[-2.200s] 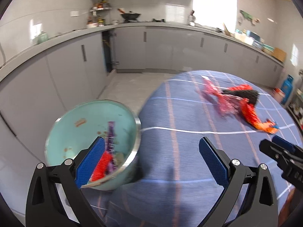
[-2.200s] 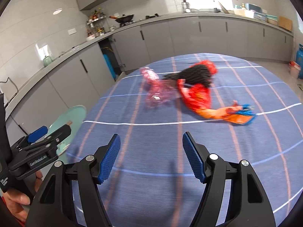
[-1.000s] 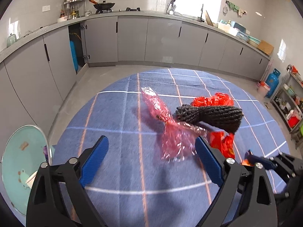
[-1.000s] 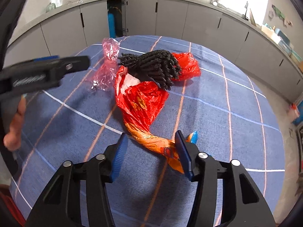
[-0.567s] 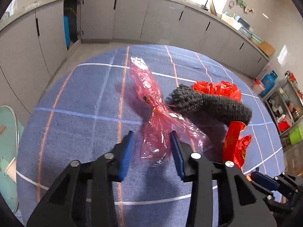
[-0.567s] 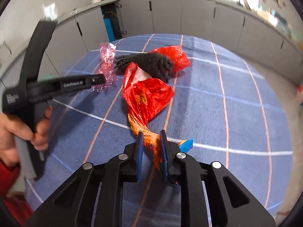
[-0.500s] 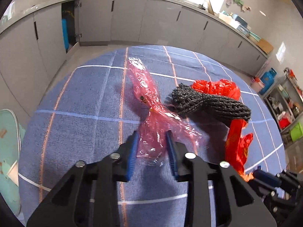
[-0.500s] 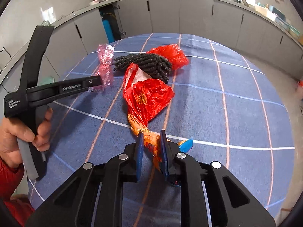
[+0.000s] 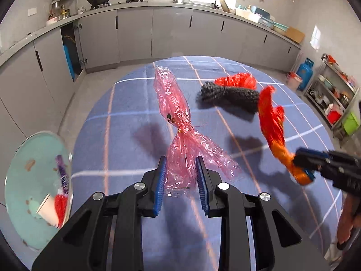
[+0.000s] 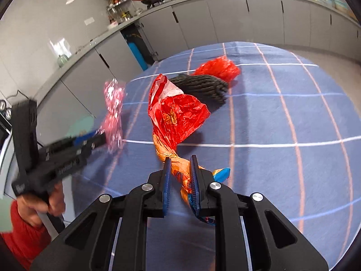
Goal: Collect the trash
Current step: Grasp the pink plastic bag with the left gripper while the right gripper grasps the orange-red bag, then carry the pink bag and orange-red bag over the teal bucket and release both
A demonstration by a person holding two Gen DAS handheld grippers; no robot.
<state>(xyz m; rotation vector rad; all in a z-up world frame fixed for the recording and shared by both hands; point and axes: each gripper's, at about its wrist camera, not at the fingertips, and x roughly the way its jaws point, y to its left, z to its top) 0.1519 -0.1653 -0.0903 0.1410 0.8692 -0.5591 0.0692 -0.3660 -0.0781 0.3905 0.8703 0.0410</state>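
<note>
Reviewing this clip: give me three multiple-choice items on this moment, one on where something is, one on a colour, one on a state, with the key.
1. Where is the black net bundle?
A. on the blue tablecloth, against a red bag
B. in the bin
C. held in the tongs

2. What colour is the crinkly bag in the left tongs?
A. green
B. clear pink
C. white

3. What state are the right tongs in?
A. wide open and empty
B. out of sight
C. shut on the red-orange bag

Key: 1 A, the bundle lies on the cloth touching the red bag behind it; 2 B, pink film shows between the pads; 3 C, both pads pinch the bag's twisted orange end.
</note>
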